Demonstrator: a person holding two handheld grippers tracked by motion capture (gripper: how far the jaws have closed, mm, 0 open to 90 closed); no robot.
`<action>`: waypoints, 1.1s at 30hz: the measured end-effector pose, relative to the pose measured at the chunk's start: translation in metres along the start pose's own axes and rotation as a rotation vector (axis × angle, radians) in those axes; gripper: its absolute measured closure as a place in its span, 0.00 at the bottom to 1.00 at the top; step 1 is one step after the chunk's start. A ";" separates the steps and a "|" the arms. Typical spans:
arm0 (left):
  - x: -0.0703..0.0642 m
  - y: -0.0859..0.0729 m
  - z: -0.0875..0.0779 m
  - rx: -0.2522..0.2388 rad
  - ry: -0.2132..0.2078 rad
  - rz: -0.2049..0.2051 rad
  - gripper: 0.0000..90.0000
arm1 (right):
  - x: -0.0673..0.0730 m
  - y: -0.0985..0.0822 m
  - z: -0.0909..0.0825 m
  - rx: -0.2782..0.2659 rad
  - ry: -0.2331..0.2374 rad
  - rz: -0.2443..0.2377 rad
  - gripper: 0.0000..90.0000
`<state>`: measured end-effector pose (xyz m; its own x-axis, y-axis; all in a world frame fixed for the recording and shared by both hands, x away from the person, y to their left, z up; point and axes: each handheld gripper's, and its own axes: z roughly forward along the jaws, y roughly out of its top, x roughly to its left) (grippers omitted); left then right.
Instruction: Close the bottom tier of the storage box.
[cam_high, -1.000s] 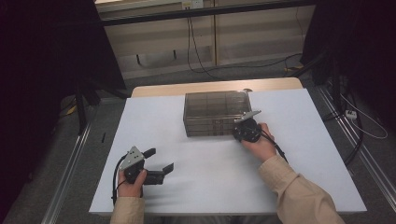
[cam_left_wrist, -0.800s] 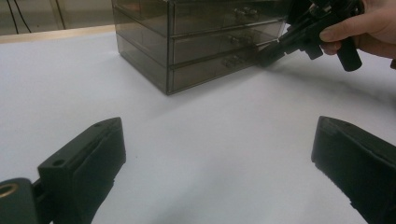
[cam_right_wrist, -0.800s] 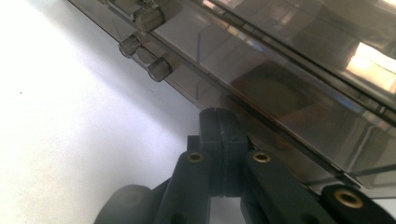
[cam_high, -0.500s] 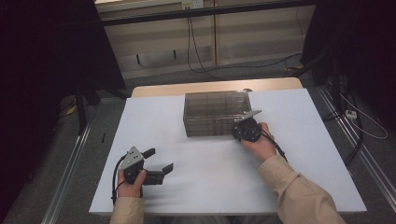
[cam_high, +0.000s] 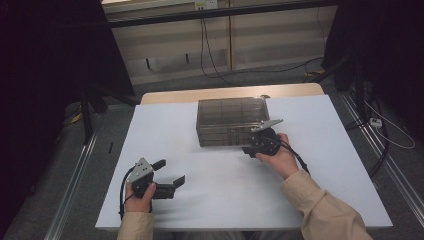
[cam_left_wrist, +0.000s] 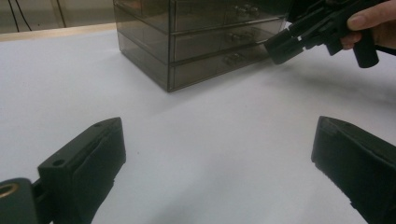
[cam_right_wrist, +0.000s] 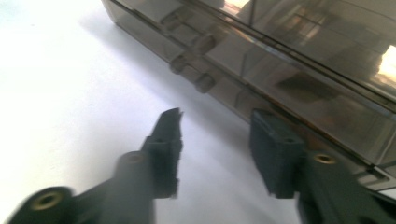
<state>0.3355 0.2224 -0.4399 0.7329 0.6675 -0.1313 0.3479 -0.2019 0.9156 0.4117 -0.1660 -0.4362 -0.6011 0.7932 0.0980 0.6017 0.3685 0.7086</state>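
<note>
A smoky see-through drawer box (cam_high: 230, 120) stands at the back middle of the white table (cam_high: 325, 150). My right gripper (cam_high: 248, 148) is at its front right corner, pointing at the drawer fronts. Its jaws have just been opening and are open, with nothing between them. In the right gripper view the right gripper (cam_right_wrist: 215, 126) hovers just before the lowest drawer (cam_right_wrist: 280, 60), to the right of its knobs (cam_right_wrist: 205, 83). My left gripper (cam_high: 172, 171) rests open near the front left edge. The left gripper (cam_left_wrist: 219, 154) faces the box (cam_left_wrist: 201, 42) and the right gripper (cam_left_wrist: 285, 46).
A strip of bare wood (cam_high: 225, 93) runs along the table's back edge behind the box. Metal rails (cam_high: 75, 195) lie on the floor on both sides, and cables (cam_high: 215, 60) run across the floor behind.
</note>
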 end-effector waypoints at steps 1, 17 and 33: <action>0.000 0.000 -0.001 -0.007 0.000 -0.004 0.03 | 0.001 0.000 -0.002 0.001 0.009 -0.004 0.57; -0.001 0.000 -0.001 -0.007 -0.001 -0.004 0.03 | 0.007 -0.022 -0.025 -0.019 0.065 0.020 0.34; -0.002 0.000 -0.001 -0.005 -0.002 -0.003 0.03 | 0.003 -0.046 -0.045 -0.027 0.051 0.021 0.28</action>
<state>0.3341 0.2216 -0.4391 0.7332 0.6665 -0.1353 0.3472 -0.1958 0.9171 0.3583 -0.2020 -0.4376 -0.6153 0.7743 0.1478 0.6002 0.3386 0.7247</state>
